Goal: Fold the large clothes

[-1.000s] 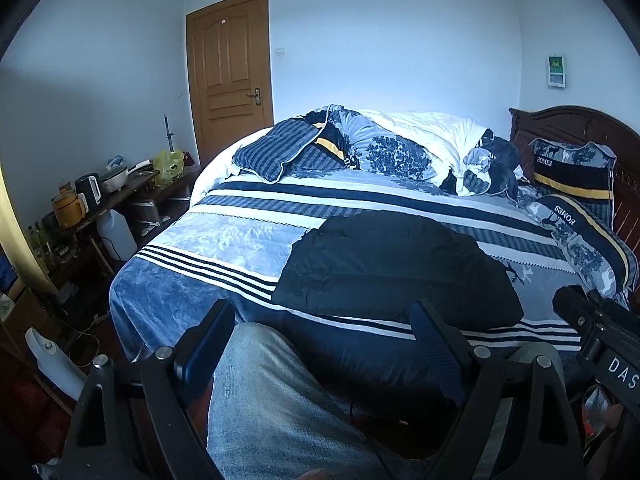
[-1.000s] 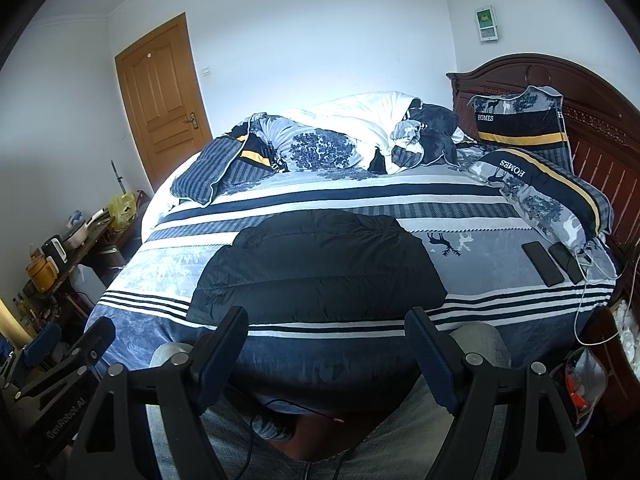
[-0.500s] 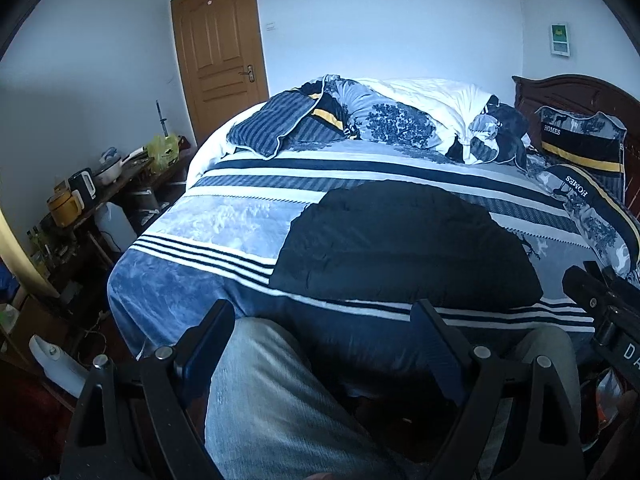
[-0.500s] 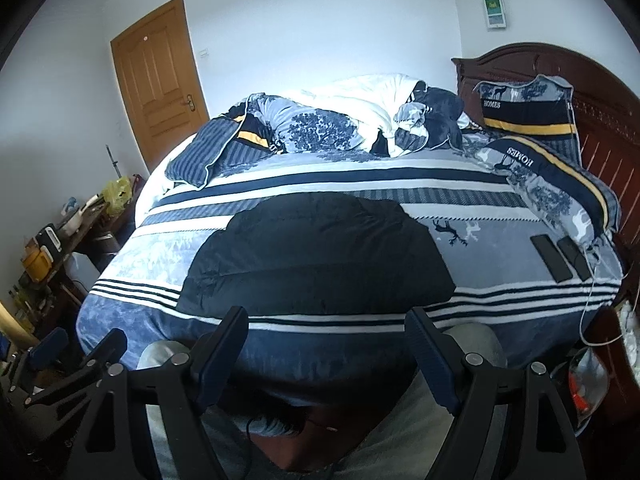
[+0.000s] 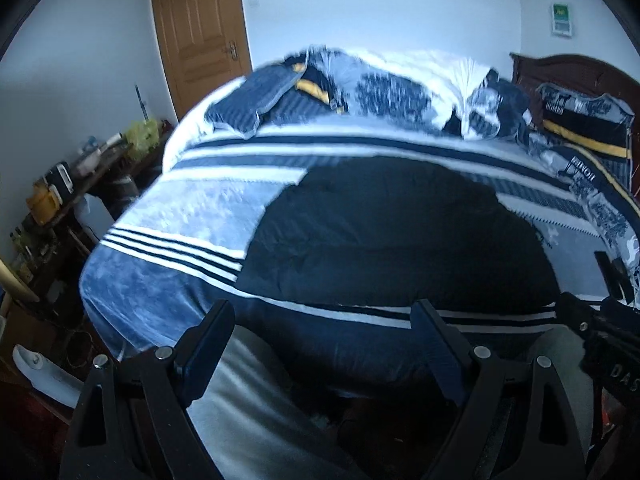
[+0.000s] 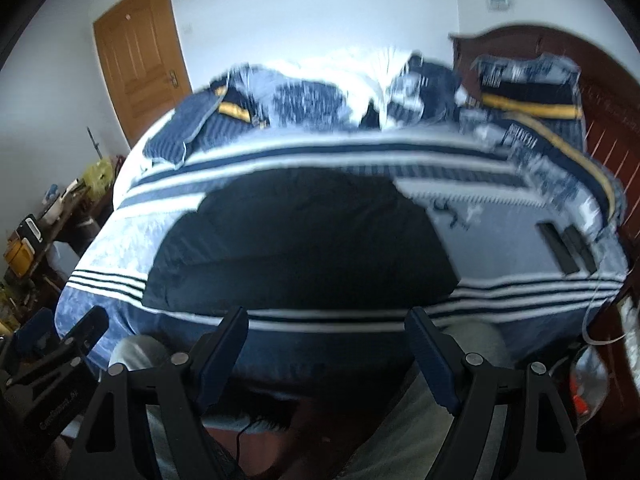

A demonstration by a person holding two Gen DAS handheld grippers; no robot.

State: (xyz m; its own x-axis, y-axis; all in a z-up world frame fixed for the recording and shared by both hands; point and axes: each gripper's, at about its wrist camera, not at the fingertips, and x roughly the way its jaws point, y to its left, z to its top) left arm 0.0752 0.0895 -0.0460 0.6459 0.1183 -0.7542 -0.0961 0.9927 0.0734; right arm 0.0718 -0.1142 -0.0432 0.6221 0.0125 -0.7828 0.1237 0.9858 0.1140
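nearest the cameras, the left hand-held gripper (image 5: 322, 344) has its jaws spread wide with nothing between them, and it touches nothing. the right hand-held gripper (image 6: 326, 350) is spread just as wide and also empty; its body shows at the right edge of the left wrist view. below both sit the person's knees in pale jeans (image 5: 256, 408), close against the near edge of the bed (image 6: 92, 312). just beyond that edge a large dark jacket (image 5: 400, 236) lies flat on the striped blue and white bedspread (image 5: 200, 216). two phones (image 6: 568, 248) lie to its right. farther back are heaped bedding (image 6: 360, 88), pillows (image 5: 584, 128), a wooden headboard (image 6: 600, 92) and a door (image 5: 200, 32).
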